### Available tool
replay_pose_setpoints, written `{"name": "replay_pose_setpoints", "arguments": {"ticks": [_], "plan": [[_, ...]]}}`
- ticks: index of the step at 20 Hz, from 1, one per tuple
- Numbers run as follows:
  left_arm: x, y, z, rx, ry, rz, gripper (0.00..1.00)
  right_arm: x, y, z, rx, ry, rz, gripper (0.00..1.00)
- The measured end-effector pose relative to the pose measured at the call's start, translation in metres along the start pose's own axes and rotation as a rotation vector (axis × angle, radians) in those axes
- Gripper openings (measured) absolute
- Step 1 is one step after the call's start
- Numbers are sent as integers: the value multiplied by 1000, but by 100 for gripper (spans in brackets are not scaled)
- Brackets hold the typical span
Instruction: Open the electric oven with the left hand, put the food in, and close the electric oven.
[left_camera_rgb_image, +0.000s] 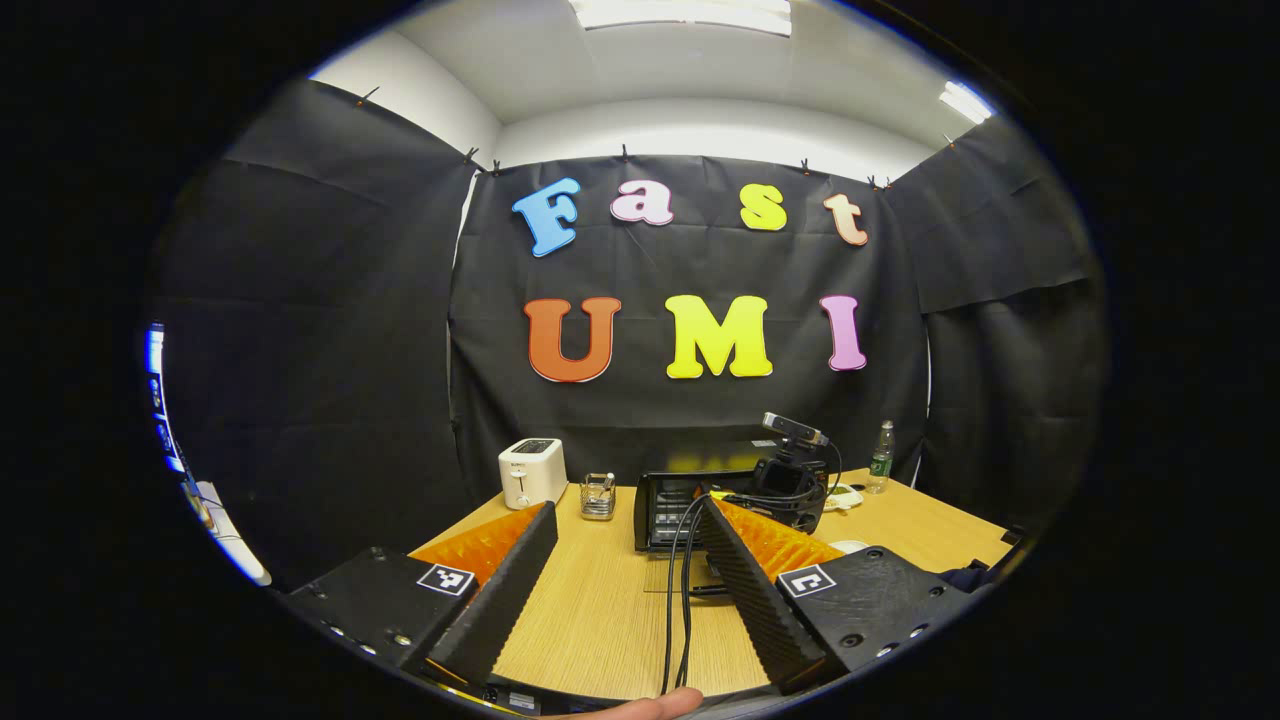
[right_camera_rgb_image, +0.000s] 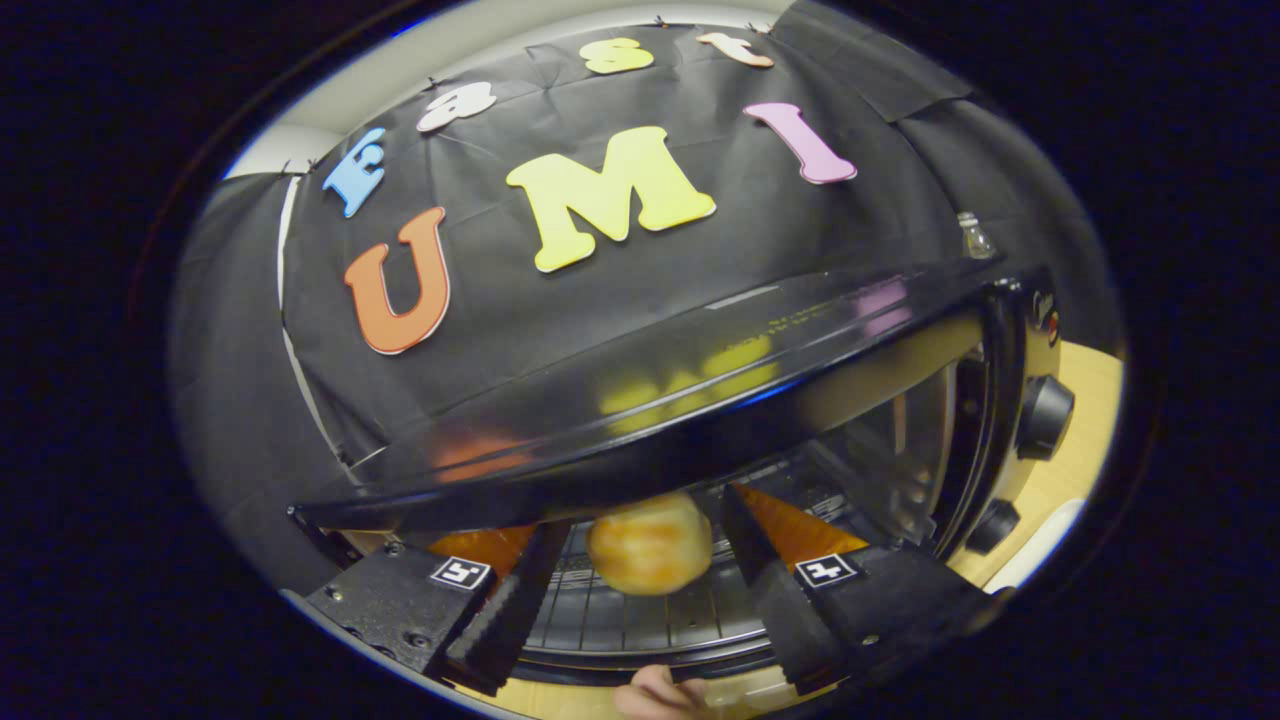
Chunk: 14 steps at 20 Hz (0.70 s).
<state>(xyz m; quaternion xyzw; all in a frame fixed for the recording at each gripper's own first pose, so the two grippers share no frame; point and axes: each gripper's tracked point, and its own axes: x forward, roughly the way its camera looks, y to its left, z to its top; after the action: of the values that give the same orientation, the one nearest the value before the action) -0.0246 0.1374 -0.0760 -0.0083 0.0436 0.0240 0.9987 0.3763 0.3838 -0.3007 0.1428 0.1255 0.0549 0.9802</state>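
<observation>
Food, a round golden-brown bun (right_camera_rgb_image: 650, 542), sat on the wire rack (right_camera_rgb_image: 640, 620) inside the glossy black electric oven (right_camera_rgb_image: 700, 400), dead ahead between the right gripper's (right_camera_rgb_image: 640, 560) spread fingers, which did not appear to press it. Well back over the pale wooden table (left_camera_rgb_image: 600, 610), the left gripper (left_camera_rgb_image: 625, 560) hung open and empty, the oven (left_camera_rgb_image: 665, 510) straight ahead and nearer the right hand.

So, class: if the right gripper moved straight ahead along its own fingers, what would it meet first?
The right gripper, jaws open, points into the open electric oven. First in its line is the round bread roll on the wire rack, lying between the fingers, apparently untouched, though depth is unclear.
</observation>
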Motion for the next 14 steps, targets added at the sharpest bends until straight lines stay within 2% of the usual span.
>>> {"name": "replay_pose_setpoints", "arguments": {"ticks": [2,6,14], "plan": [[0,-1,-1,-2,1,-1,95,-9,1,-1,5,10,24,96],[-1,-11,-2,-2,6,-14,94,-43,2,-2,18,32,79,96],[7,-36,-20,41,52,-34,94,-150,-13,7,32,26,169,95]]}}
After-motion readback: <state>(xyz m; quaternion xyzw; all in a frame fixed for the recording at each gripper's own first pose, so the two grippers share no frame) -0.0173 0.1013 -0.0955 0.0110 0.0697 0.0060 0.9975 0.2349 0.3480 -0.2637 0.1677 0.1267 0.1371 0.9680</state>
